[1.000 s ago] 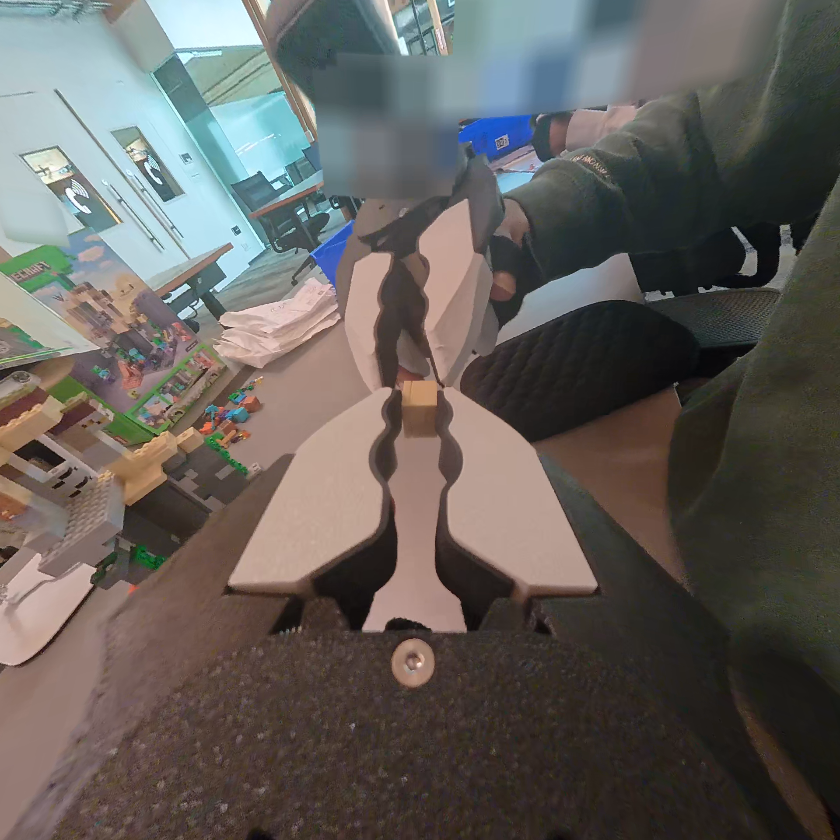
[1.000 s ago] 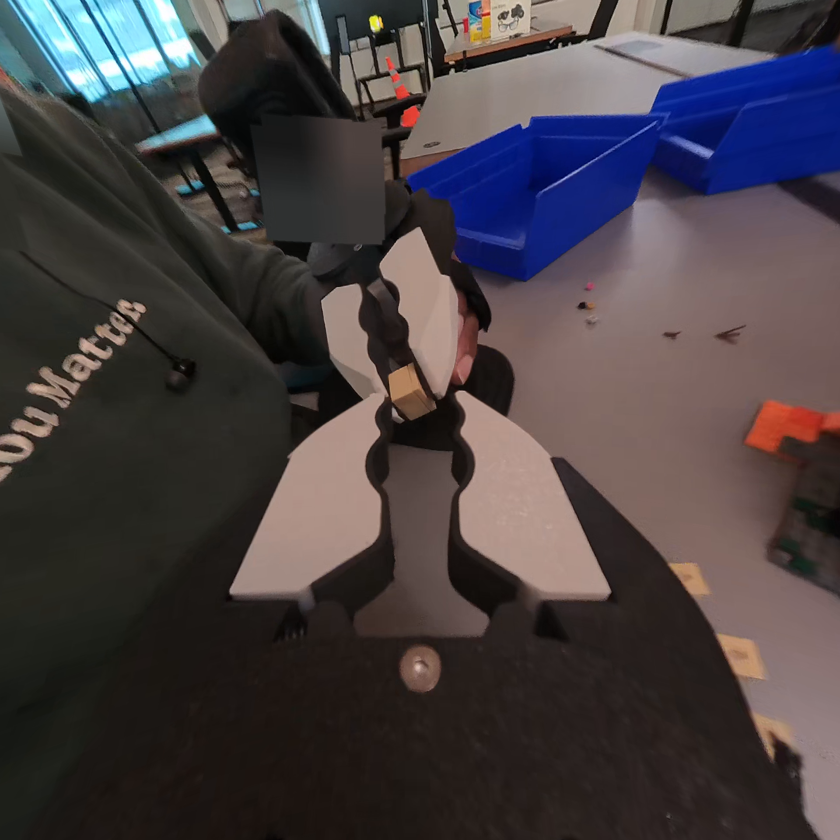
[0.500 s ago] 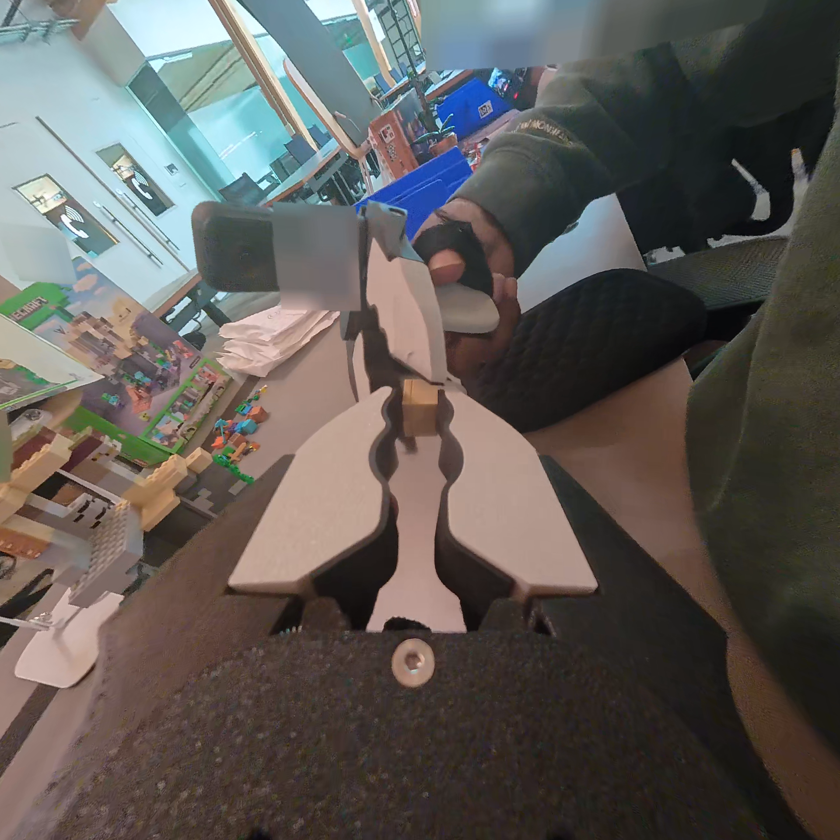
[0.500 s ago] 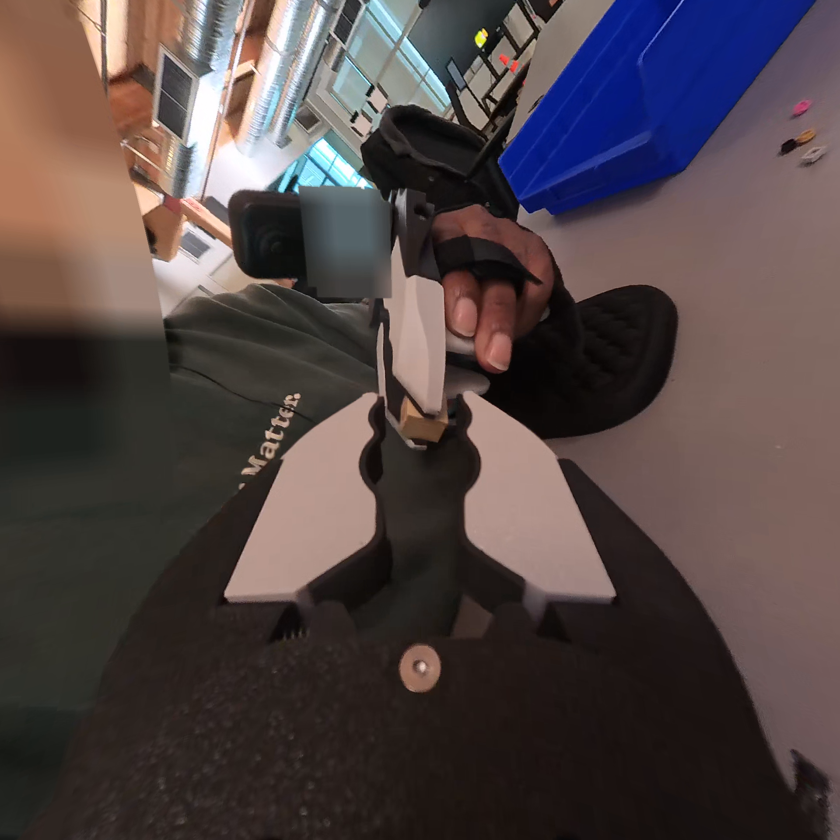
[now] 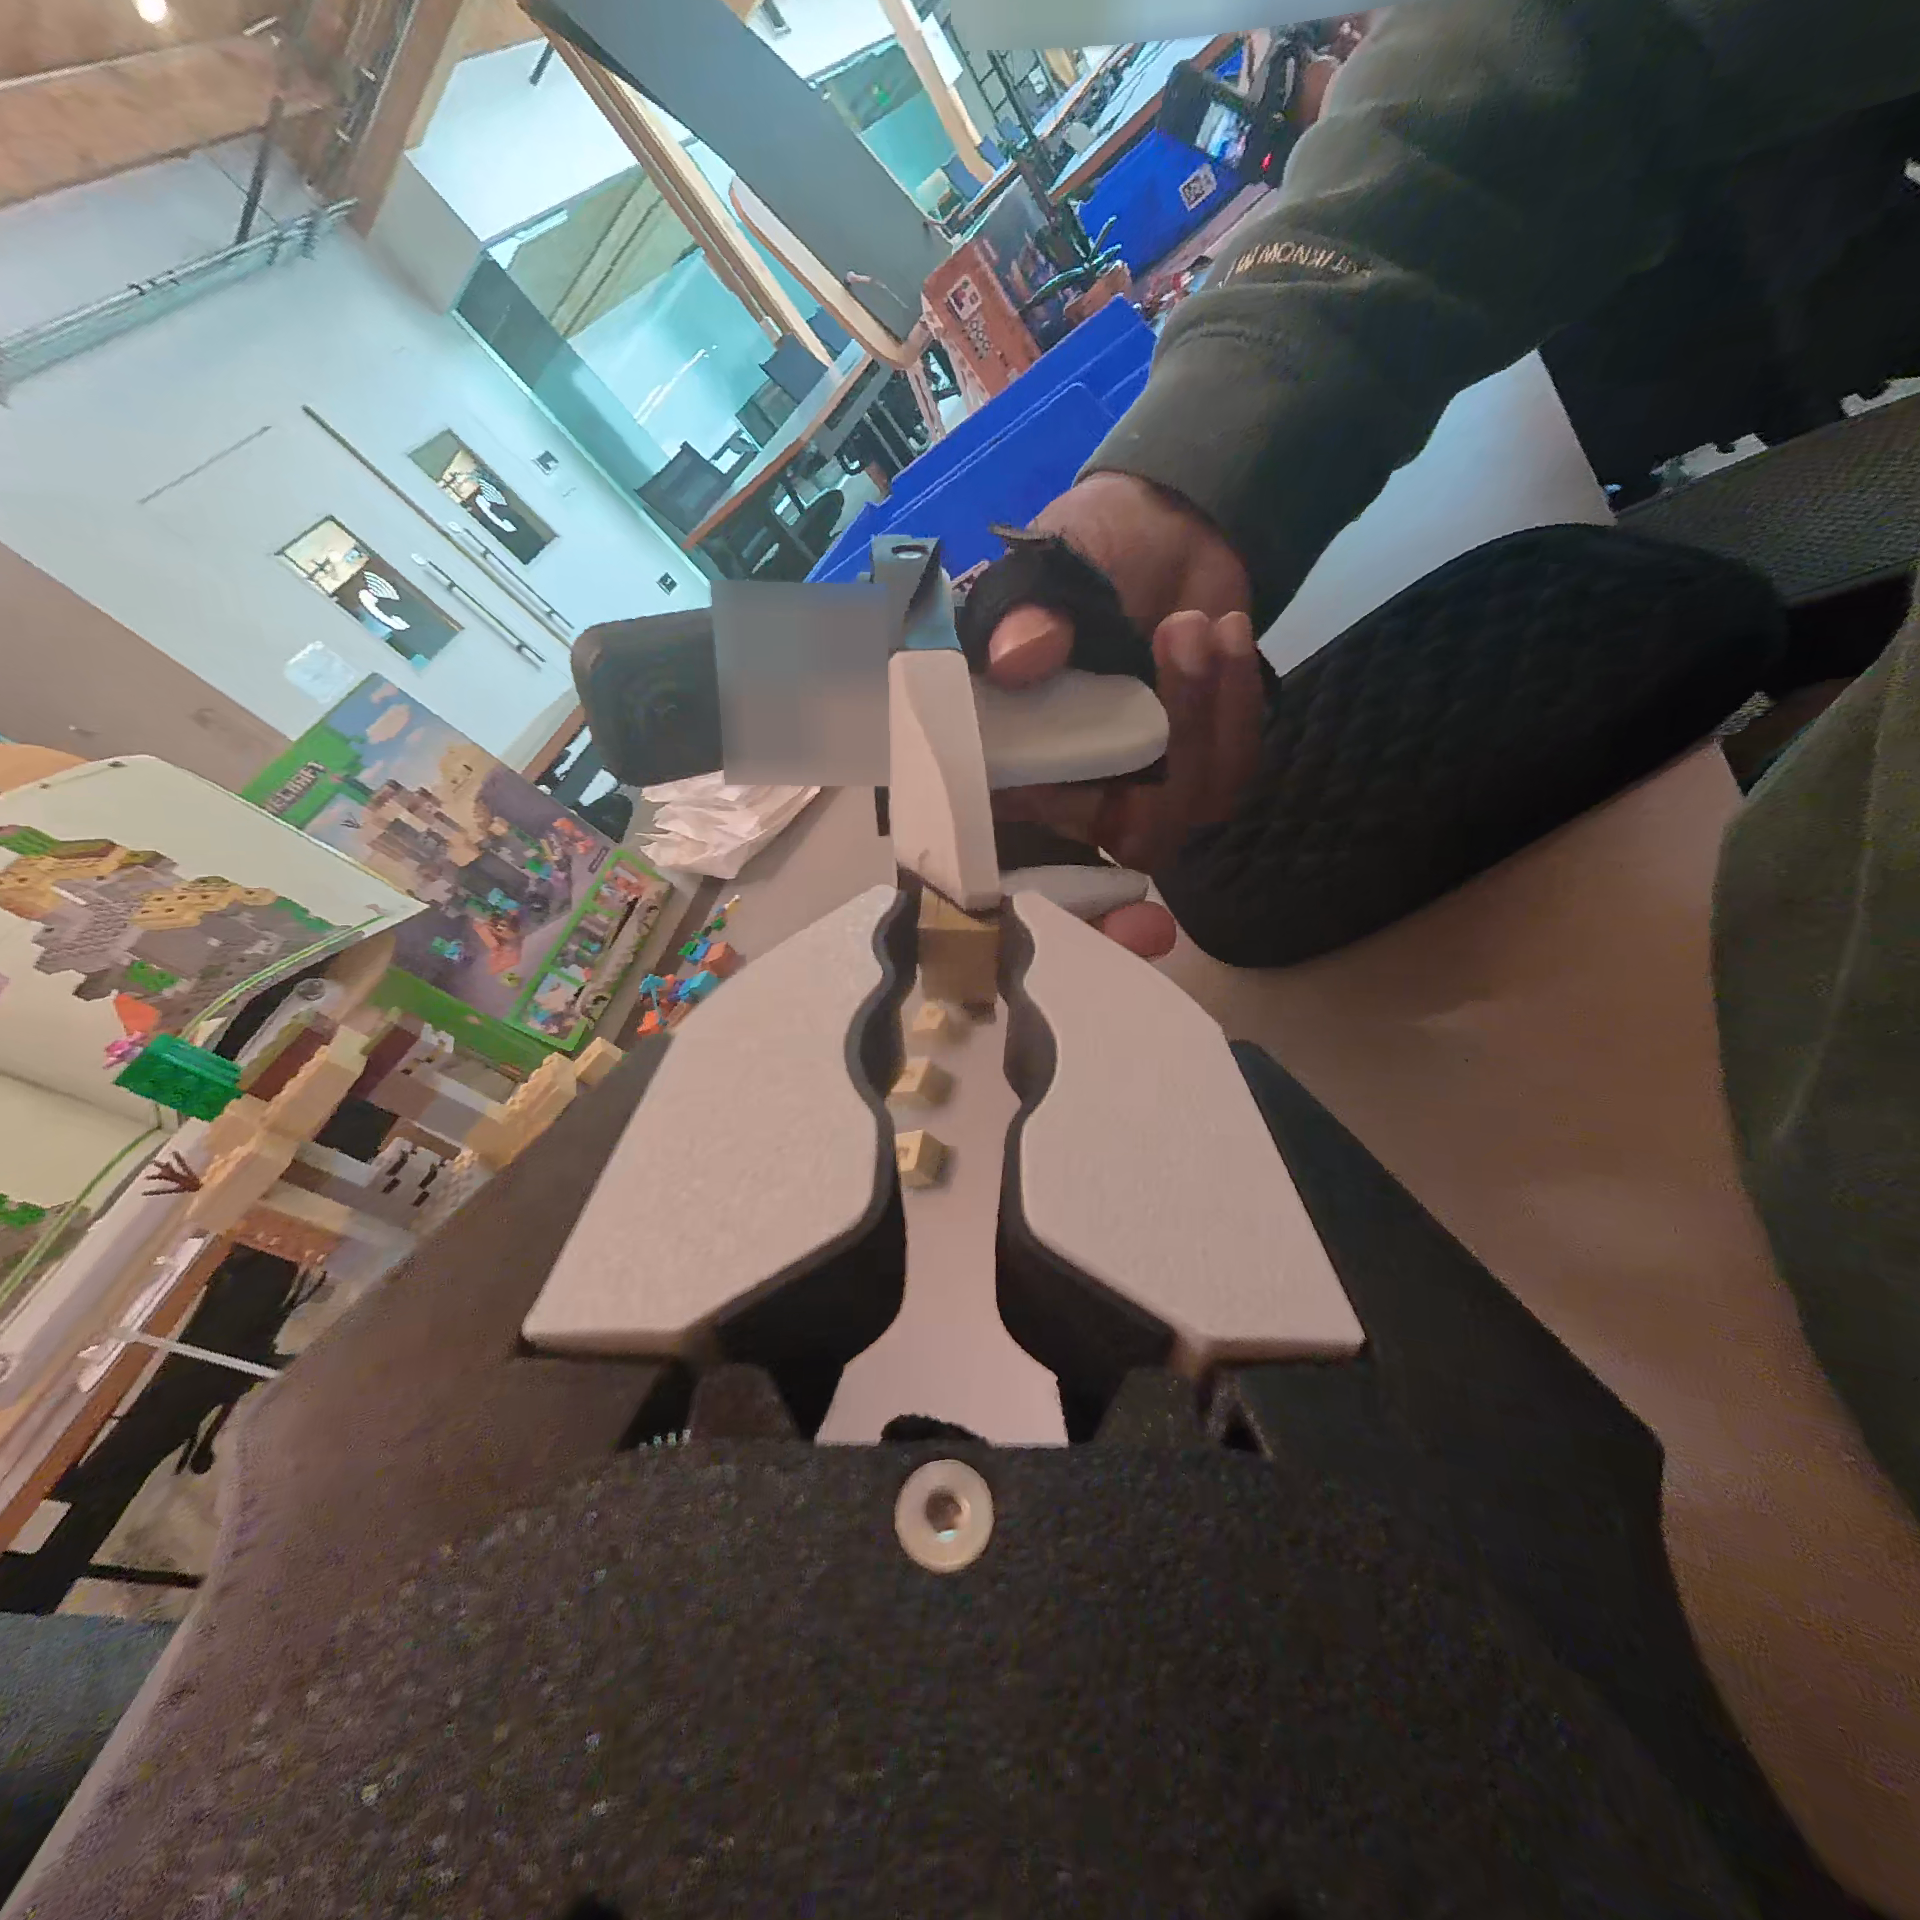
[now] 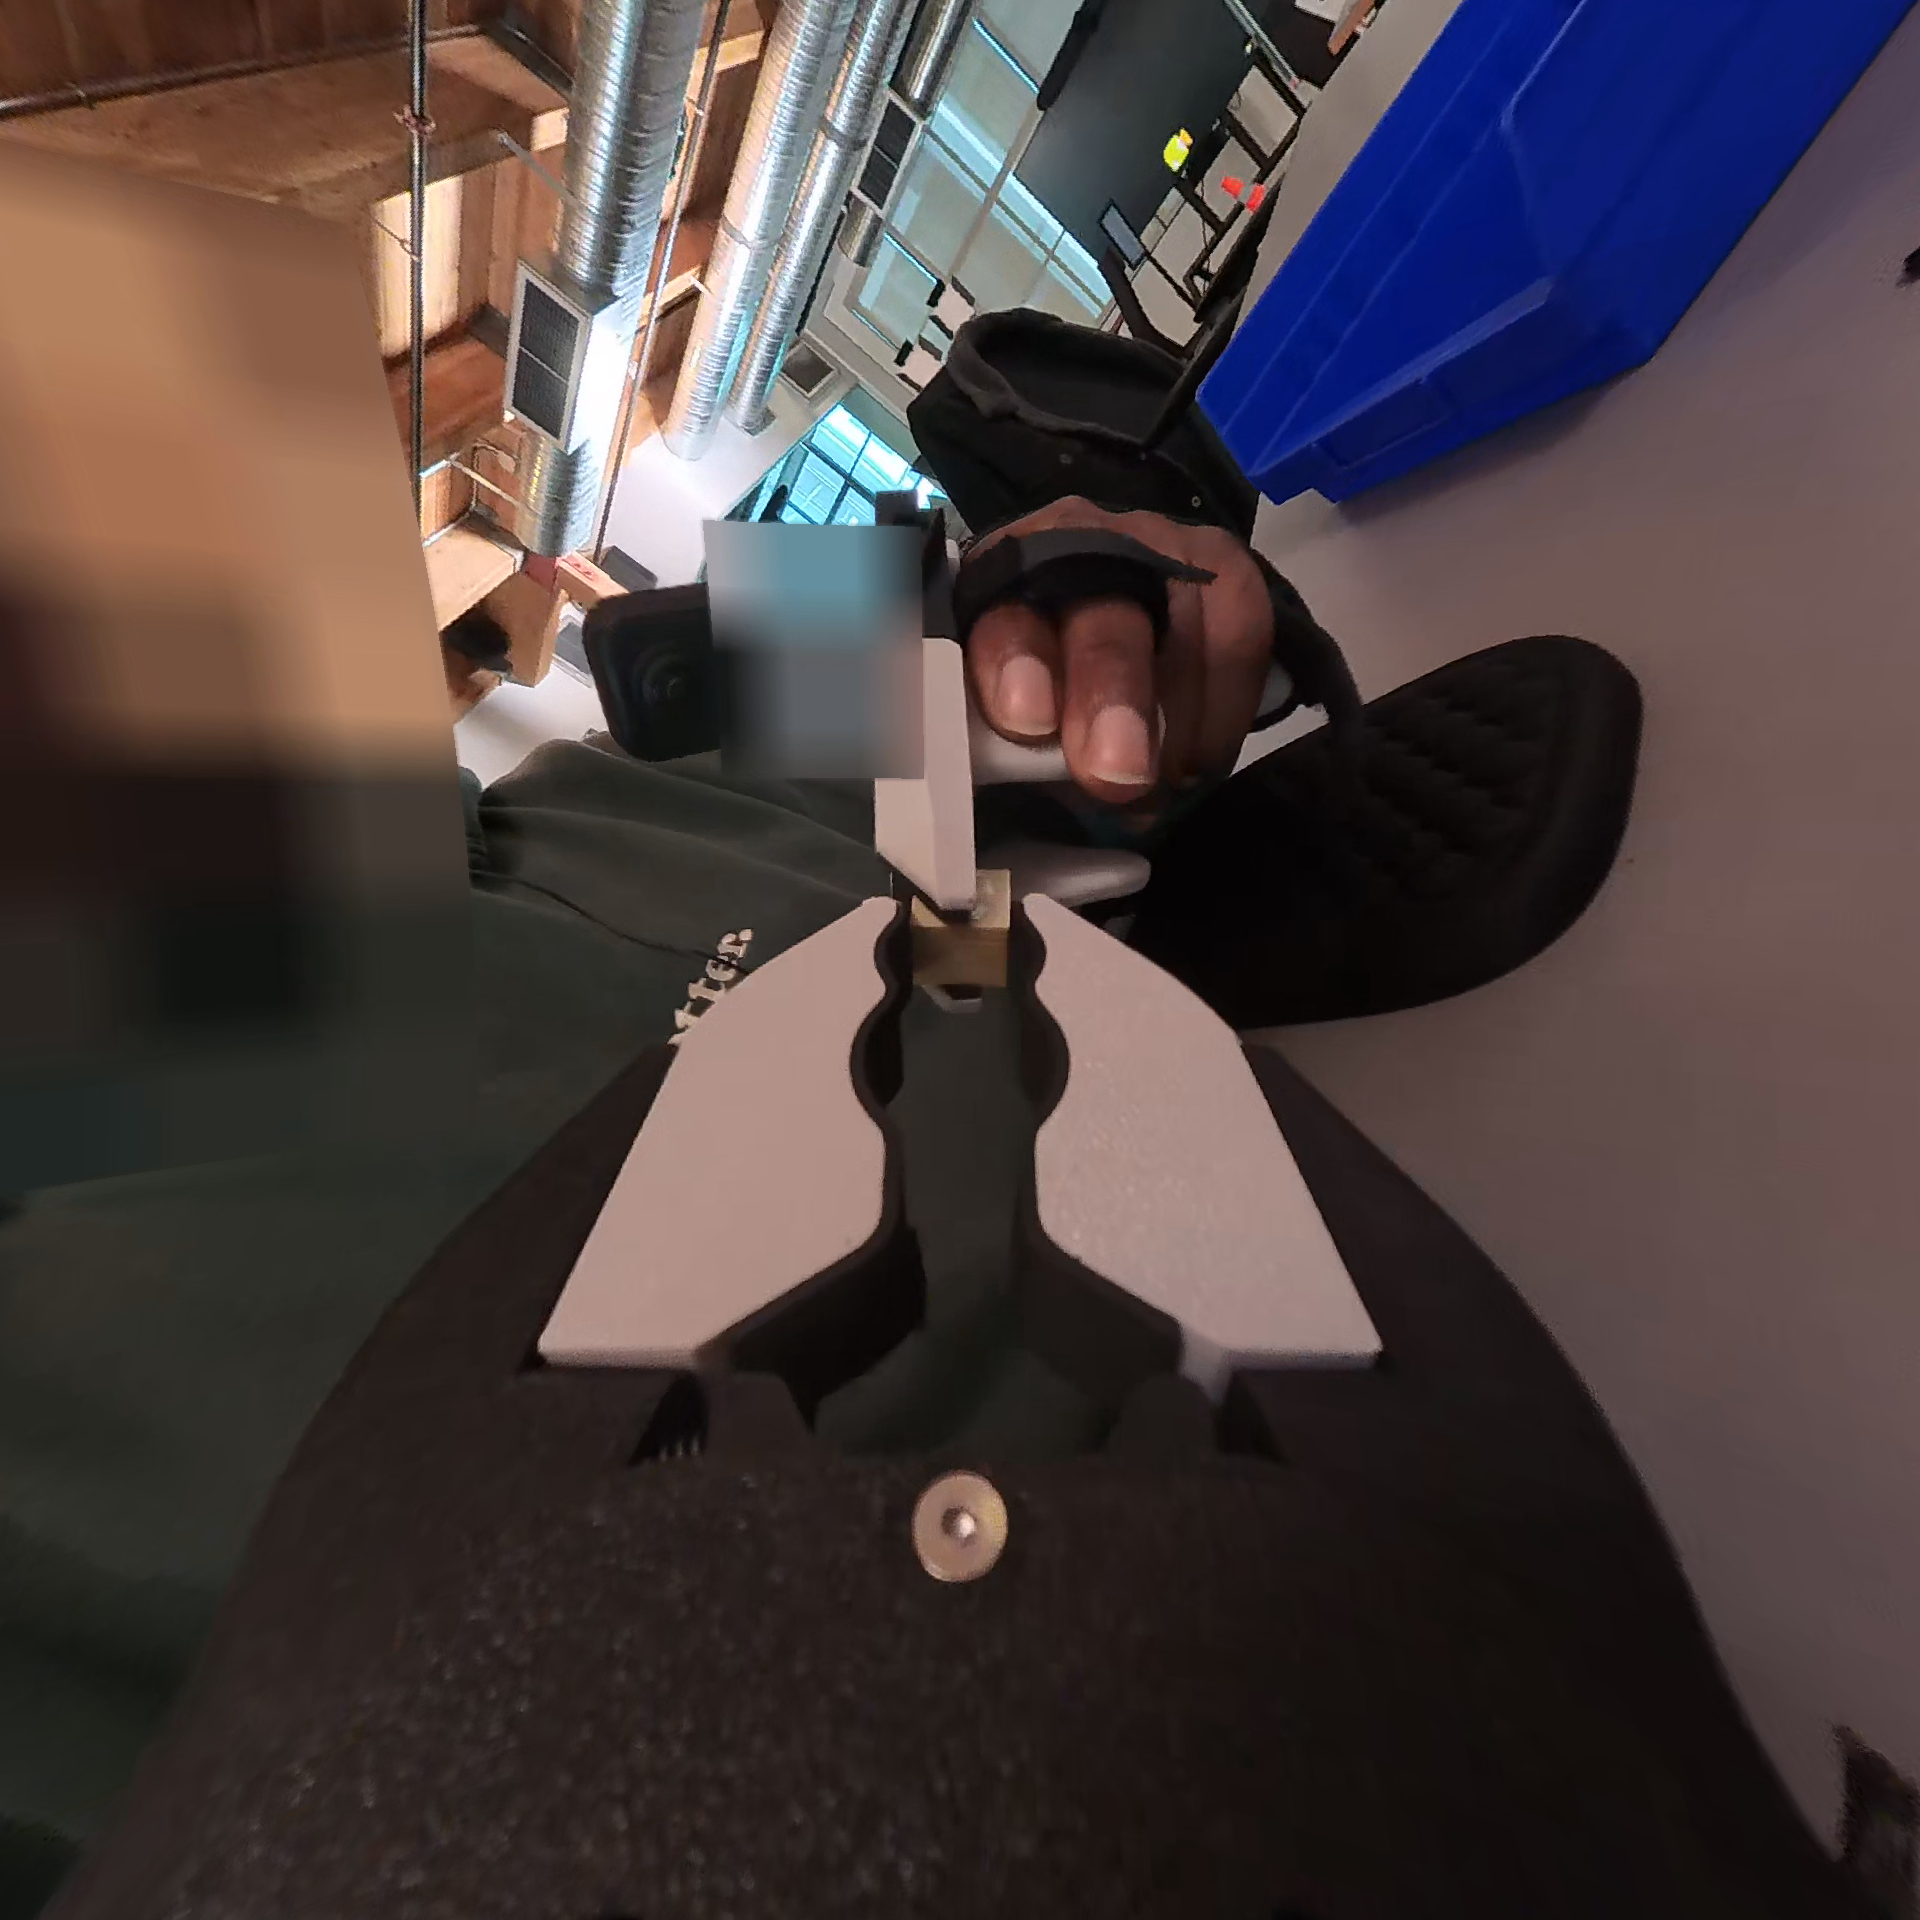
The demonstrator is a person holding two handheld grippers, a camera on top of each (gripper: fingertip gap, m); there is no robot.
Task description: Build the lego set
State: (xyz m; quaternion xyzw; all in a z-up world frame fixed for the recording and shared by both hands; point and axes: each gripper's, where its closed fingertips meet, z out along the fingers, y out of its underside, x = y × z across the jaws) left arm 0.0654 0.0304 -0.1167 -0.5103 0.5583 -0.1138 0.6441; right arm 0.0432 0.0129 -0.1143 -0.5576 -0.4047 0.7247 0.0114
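A small tan brick (image 5: 958, 954) is held in the air between both grippers, which meet tip to tip at right angles. My left gripper (image 5: 954, 914) is shut on it. My right gripper (image 6: 961, 930) has its jaws close against the same tan brick (image 6: 961, 948), and a small dark piece (image 6: 956, 1000) shows under the brick. In each view the other gripper appears edge-on just beyond the brick, held by a hand. Three small tan pieces (image 5: 921, 1081) lie on the table (image 5: 1507, 1143) below, seen between my left fingers (image 5: 748, 1122).
A half-built tan and grey castle model (image 5: 281, 1122) stands at the left, with the set box (image 5: 499, 862), an open booklet (image 5: 156, 914) and loose coloured bricks (image 5: 686, 971) behind it. A black chair back (image 6: 1403, 831) and blue bins (image 6: 1558, 260) lie beyond. Only a small space, under 4 cm, lies between the two pairs of fingers.
My right gripper has rolled a quarter turn and its jaws have narrowed onto the tan brick. My left gripper has kept its hold and tilted upward.
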